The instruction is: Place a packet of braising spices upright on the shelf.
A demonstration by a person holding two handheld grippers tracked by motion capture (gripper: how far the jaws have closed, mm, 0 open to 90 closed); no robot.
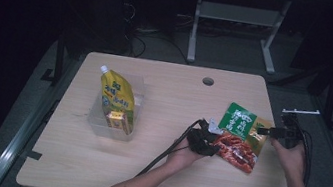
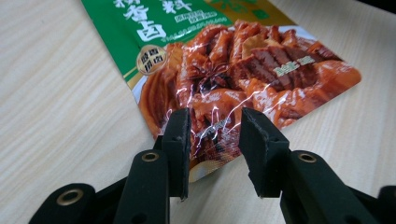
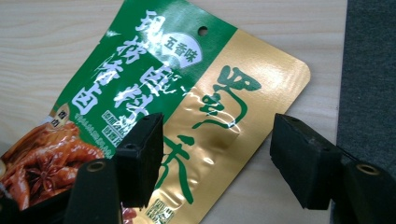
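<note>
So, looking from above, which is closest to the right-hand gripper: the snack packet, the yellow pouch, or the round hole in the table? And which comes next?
From the right gripper:
1. Snack packet, right at its jaws.
2. Round hole, toward the table's far edge.
3. Yellow pouch, in the clear bin on the left side.

seasoning pouch (image 1: 239,137) | green-gold, braised-meat picture | flat on table's right side, corner between left jaws

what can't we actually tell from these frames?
- Left gripper, high view: the hand hides its jaws; the left gripper view shows them open around the snack packet, contact unclear.
- Clear bin, high view: the yellow pouch hides its contents.
- Packet, right gripper view: its lower part is cut off by the edge.
</note>
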